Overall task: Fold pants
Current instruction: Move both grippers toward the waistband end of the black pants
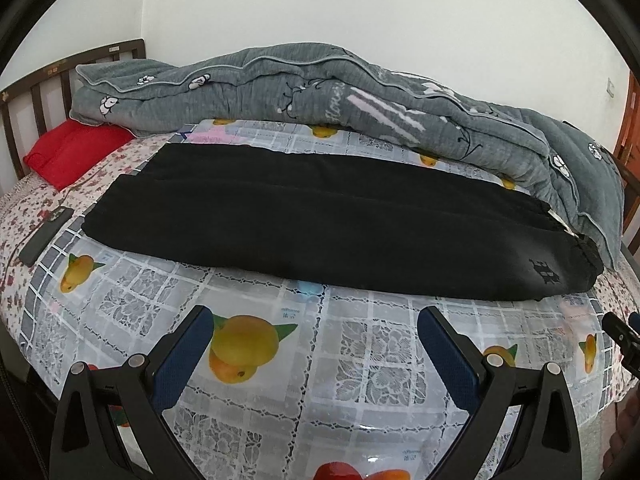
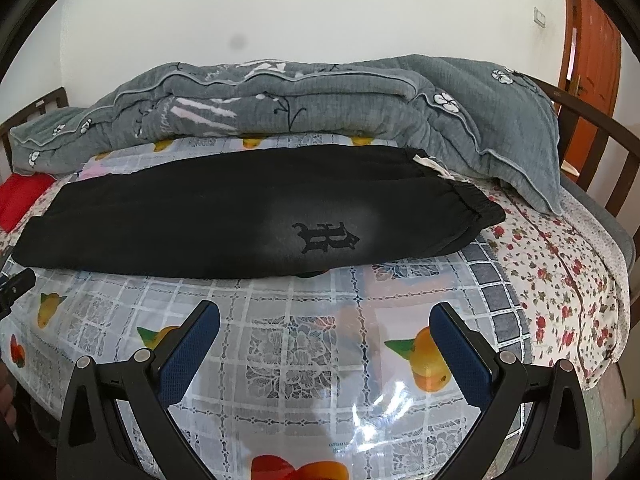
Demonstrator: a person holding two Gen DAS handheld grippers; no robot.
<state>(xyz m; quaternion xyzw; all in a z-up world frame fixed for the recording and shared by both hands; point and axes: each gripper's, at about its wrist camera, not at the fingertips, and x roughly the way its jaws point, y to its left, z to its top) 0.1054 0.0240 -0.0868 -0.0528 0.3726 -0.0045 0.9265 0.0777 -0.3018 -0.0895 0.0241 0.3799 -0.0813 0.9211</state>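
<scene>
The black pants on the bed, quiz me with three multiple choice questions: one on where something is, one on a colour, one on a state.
1. Where do the black pants lie?
A. under the grey quilt
B. on the fruit-print cover, in front of the grey quilt
C. on the floor

2. What colour is the pillow by the headboard?
A. red
B. blue
C. yellow

3. How are the two tools?
A. both shut on the pants
B. one open, one shut
C. both open, holding nothing

Answers: 1 B, the fruit-print cover shows around them and the grey quilt lies behind. 2 A, plainly red. 3 C, the left tool and right tool show spread fingers short of the pants.
</scene>
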